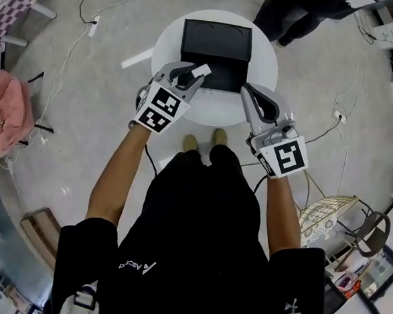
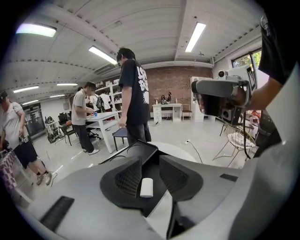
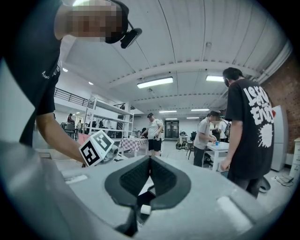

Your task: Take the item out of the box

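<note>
Head view, left to right: a pink cloth (image 1: pixel 5 116) lies on the floor at 9 o'clock, well apart from everything else. The left gripper (image 1: pixel 192 72) is held out at 11 o'clock, its tips over the near left edge of the round white table (image 1: pixel 165 43). Its jaws stand spread with nothing pressed between the pads. In the left gripper view the gap frames a corner of the black box (image 1: pixel 215 40), and the pads do not touch it.

The box sits at 12 o'clock on the middle of the table, open towards the person. Its inside reads as flat black all over, so the item in it cannot be made out.

The right gripper (image 1: pixel 247 89) is at 1 o'clock, its tips just beside the near right corner of the box. In the right gripper view its ribbed pads are pressed together along one line, with nothing pinched.

A wire chair (image 1: pixel 326 219) stands on the floor at 4 o'clock. Both gripper views show a person in a black printed T-shirt (image 2: pixel 133 89) standing beyond the table, with other people at white desks farther back.
</note>
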A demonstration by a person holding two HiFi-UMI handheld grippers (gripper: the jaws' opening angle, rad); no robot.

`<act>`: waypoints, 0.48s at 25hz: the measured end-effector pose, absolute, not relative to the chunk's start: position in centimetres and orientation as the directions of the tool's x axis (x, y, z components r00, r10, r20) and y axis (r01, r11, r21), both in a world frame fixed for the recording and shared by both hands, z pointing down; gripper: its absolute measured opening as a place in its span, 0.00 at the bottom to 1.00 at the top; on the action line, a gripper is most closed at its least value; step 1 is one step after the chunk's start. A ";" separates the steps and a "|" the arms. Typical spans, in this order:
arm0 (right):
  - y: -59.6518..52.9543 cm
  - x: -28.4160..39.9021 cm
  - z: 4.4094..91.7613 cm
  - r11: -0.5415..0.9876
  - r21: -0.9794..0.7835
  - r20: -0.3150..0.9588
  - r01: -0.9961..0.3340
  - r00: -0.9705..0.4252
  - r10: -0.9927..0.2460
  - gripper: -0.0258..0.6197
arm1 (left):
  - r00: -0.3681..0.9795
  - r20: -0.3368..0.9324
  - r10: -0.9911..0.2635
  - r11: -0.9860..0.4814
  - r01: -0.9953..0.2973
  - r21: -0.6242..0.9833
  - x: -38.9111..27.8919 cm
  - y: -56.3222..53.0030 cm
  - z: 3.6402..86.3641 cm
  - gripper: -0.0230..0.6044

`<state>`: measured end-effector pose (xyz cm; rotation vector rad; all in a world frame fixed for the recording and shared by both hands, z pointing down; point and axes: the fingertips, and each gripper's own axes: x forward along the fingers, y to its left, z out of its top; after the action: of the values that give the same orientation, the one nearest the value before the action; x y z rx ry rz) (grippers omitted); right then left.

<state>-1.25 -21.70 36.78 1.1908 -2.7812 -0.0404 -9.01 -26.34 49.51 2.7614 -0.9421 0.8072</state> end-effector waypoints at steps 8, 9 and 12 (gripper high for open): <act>-24.1 0.7 40.2 0.737 0.042 0.159 -0.675 -0.724 -0.672 0.04 | 0.517 0.764 -0.385 -0.839 -0.541 -0.056 -6.1 -29.1 58.1 0.33; -24.4 0.9 40.4 0.744 0.036 0.164 -0.668 -0.730 -0.663 0.04 | 0.494 0.789 -0.366 -0.841 -0.539 -0.053 -5.9 -29.5 59.1 0.35; -25.2 1.6 40.8 0.760 0.025 0.170 -0.649 -0.747 -0.643 0.04 | 0.422 0.849 -0.318 -0.844 -0.534 -0.050 -5.4 -30.6 61.7 0.37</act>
<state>1.58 -25.20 40.80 1.0314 -2.7879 0.0531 -5.38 -30.60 61.68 2.4494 -0.7472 1.3876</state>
